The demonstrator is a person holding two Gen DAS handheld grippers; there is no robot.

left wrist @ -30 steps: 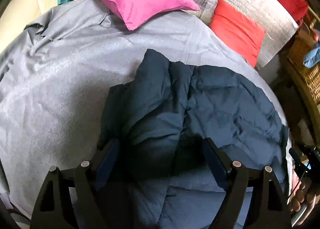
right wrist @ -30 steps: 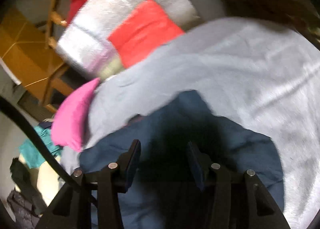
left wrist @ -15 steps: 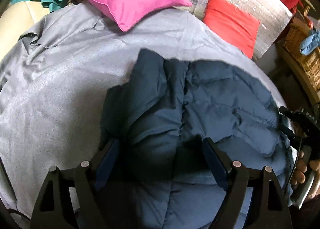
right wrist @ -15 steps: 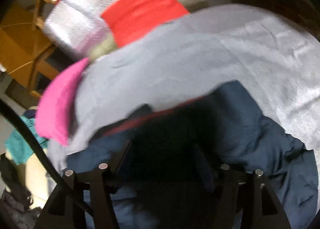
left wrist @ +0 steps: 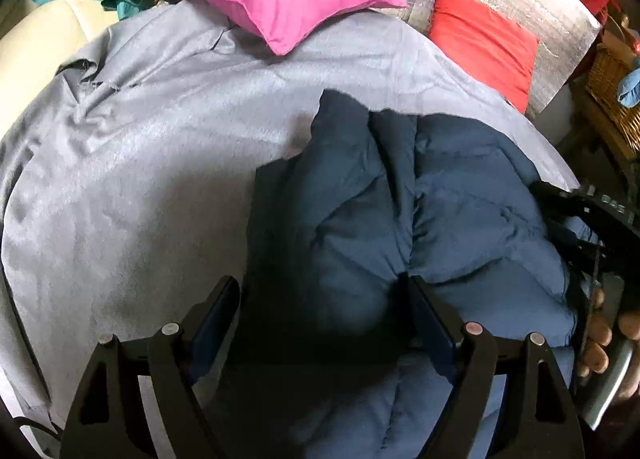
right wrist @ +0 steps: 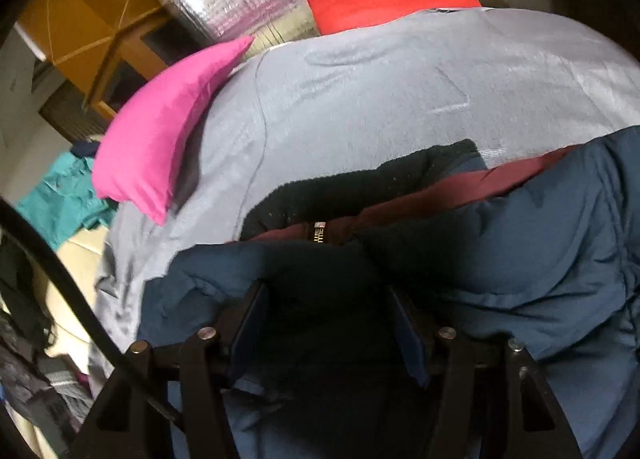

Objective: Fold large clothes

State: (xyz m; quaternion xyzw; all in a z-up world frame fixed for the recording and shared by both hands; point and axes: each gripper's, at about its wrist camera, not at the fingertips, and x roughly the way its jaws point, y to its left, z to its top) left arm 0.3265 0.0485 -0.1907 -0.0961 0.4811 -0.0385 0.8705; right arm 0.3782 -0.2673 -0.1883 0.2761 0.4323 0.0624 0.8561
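Since second ago right gripper (right wrist: 324, 311) lifted jacket (left wrist: 400, 219) edge — lining now showing; both jaws spread, bulky fabric between — left gripper (left wrist: 320, 299) unchanged, fold underway.

1. In the right wrist view, the navy jacket (right wrist: 540, 259) has turned to show its maroon lining (right wrist: 460, 187), black fleece collar (right wrist: 360, 183) and a zipper pull (right wrist: 319, 233), all hidden a second ago.
2. In the left wrist view, the right tool (left wrist: 592, 227) has come further in at 3 o'clock, over the jacket's edge.
3. Grey bed cover (right wrist: 400, 91) fills less of the right view.
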